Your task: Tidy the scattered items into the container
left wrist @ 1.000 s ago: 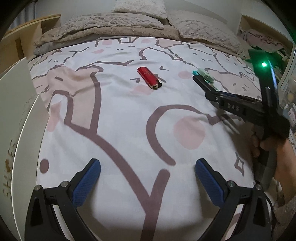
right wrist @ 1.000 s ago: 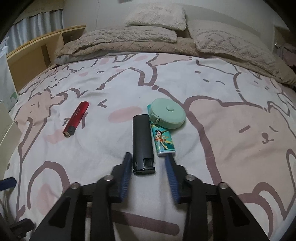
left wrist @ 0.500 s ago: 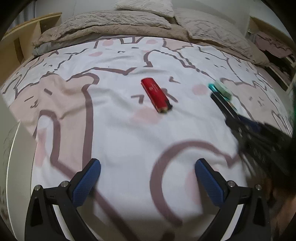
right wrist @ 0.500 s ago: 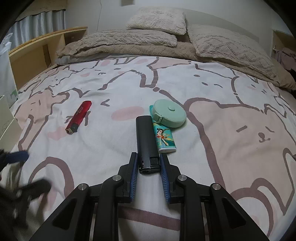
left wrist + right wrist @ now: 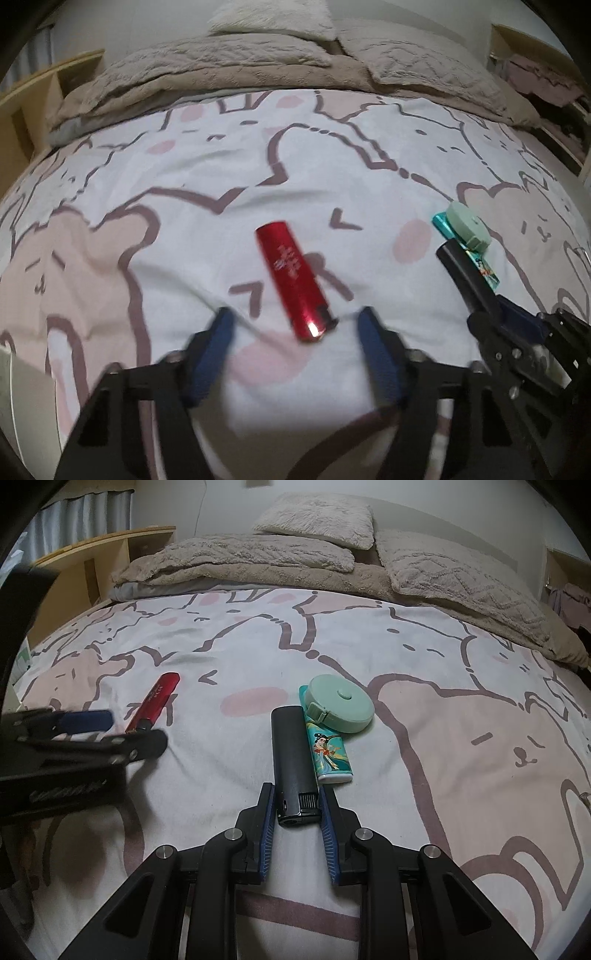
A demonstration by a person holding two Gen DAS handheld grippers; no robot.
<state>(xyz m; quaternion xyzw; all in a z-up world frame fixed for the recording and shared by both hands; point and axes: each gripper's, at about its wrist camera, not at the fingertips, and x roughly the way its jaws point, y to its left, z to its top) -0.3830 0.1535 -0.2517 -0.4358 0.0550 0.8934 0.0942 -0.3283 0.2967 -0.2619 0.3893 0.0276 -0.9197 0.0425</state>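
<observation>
A red lighter [image 5: 293, 281] lies on the patterned bedsheet, its metal end between the tips of my open left gripper [image 5: 295, 317]; it also shows in the right wrist view [image 5: 153, 700]. My right gripper [image 5: 296, 794] is shut on the lower end of a black lighter [image 5: 293, 758], which lies on the sheet. Beside it lie a teal illustrated lighter [image 5: 328, 751] and a round mint tape measure [image 5: 341, 703]. The left gripper appears blurred at the left of the right wrist view [image 5: 88, 734]. No container is clearly in view.
Beige blankets and pillows [image 5: 314, 557] are piled at the head of the bed. A wooden shelf [image 5: 96, 557] stands at the left. A white edge [image 5: 7, 369] shows at the lower left of the left wrist view.
My left gripper has moved forward to the red lighter and narrowed around its end. My right gripper has closed on the black lighter.
</observation>
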